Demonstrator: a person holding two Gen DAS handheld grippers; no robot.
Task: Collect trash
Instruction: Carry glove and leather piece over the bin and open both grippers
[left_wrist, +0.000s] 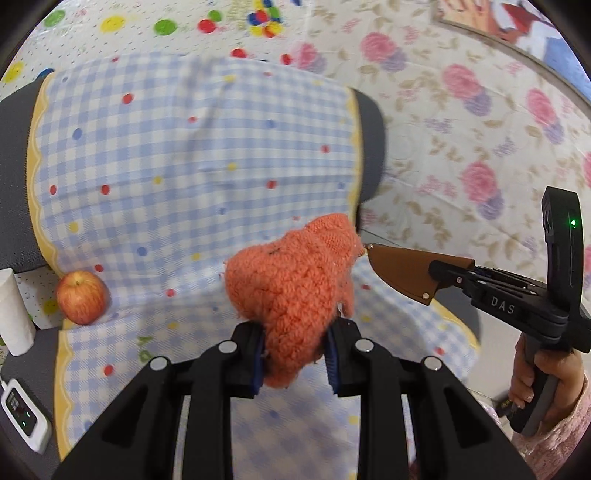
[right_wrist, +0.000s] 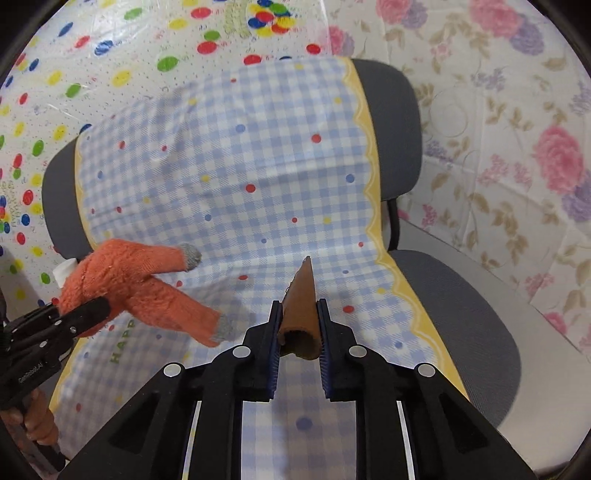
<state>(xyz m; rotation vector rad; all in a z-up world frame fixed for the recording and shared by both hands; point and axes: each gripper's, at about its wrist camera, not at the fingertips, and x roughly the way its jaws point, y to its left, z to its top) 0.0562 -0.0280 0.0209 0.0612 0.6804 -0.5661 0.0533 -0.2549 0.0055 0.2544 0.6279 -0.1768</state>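
Orange glove (left_wrist: 291, 291) clamped in left fingers (left_wrist: 258, 360); one brown cone (right_wrist: 300, 317) in right fingers (right_wrist: 271, 347); one apple (left_wrist: 82, 297).

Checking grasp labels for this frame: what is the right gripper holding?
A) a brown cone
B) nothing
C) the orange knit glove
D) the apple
A: in the right wrist view the brown cone sits pinched between the right gripper pads, tip pointing away; the orange knit glove is in the left gripper, and the apple rests on the checked cloth.
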